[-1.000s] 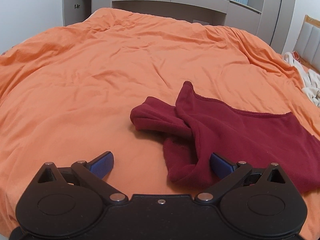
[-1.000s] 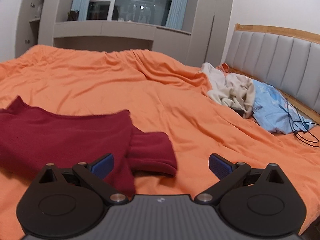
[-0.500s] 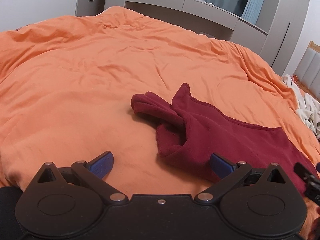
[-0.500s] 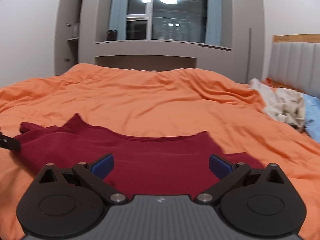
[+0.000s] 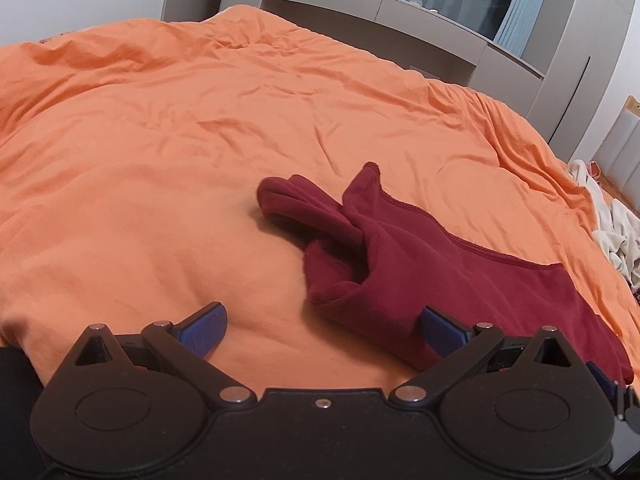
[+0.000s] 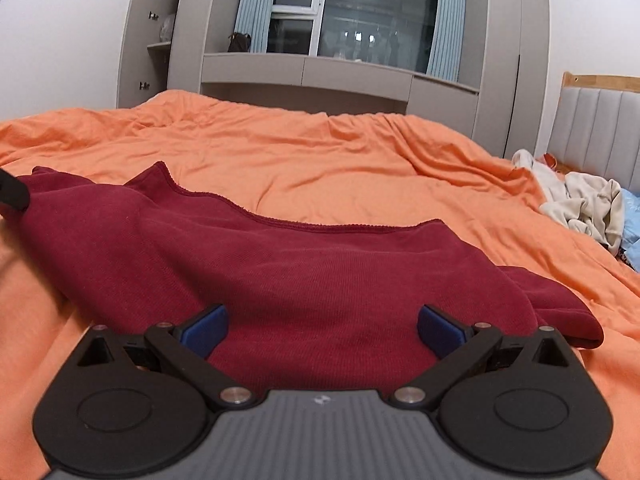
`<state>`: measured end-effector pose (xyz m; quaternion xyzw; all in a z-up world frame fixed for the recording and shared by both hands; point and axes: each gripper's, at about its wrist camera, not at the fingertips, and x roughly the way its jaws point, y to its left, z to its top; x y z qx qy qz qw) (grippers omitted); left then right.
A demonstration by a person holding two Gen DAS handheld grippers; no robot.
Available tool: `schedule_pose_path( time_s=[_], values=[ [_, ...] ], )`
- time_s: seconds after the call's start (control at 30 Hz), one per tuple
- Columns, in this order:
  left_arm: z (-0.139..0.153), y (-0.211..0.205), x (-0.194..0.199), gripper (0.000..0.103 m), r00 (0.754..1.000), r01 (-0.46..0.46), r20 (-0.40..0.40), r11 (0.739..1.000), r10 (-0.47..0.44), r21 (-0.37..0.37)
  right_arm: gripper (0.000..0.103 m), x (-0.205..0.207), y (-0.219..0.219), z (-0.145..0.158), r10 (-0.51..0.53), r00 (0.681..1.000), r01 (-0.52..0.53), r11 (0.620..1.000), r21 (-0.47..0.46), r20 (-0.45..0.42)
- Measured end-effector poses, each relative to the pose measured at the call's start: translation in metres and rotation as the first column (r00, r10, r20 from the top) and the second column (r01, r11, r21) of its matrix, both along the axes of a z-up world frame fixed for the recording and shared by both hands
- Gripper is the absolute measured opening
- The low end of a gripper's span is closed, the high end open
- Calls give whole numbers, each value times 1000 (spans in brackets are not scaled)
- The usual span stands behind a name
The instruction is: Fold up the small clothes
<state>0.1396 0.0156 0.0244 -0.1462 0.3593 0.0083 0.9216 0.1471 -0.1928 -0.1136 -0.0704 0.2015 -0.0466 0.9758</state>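
Observation:
A dark red knit top [image 6: 304, 264] lies spread on the orange bedcover [image 6: 320, 152]. In the left wrist view the top [image 5: 420, 264] has its left sleeve [image 5: 304, 208] crumpled and folded beside the body. My left gripper [image 5: 322, 326] is open and empty, low over the cover at the top's left corner. My right gripper [image 6: 322, 326] is open and empty, low over the near edge of the top's body. The top's right sleeve [image 6: 560, 300] lies folded at the right.
A pile of cream clothes [image 6: 576, 200] and a light blue cloth [image 6: 632, 224] lie at the right by the padded headboard [image 6: 600, 128]. Grey cabinets and a window [image 6: 360, 20] stand behind the bed. The cream pile also shows in the left wrist view [image 5: 612, 224].
The right gripper has swung left, from facing the right sleeve to facing the middle of the top. The left gripper has shifted and turned a little, staying open at the left sleeve.

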Motion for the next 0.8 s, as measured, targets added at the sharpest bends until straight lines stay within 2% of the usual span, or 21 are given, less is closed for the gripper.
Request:
schedule_pose_path(
  time_s=[0.27, 0.53, 0.67, 0.8],
  values=[
    [0, -9, 9, 103, 999, 51, -14, 998, -52, -29, 103, -7, 2, -4, 0, 1000, 1, 1000, -7, 30],
    [-1, -23, 26, 103, 997, 67, -35, 998, -67, -2, 103, -9, 2, -5, -3, 999, 3, 1000, -13, 34],
    [-4, -25, 41, 103, 997, 60, -37, 998, -61, -32, 103, -9, 2, -4, -2, 999, 2, 1000, -13, 35],
    [-8, -22, 50, 103, 999, 43, -21, 995, -46, -93, 103, -10, 3, -5, -3, 999, 4, 1000, -19, 44]
  ],
)
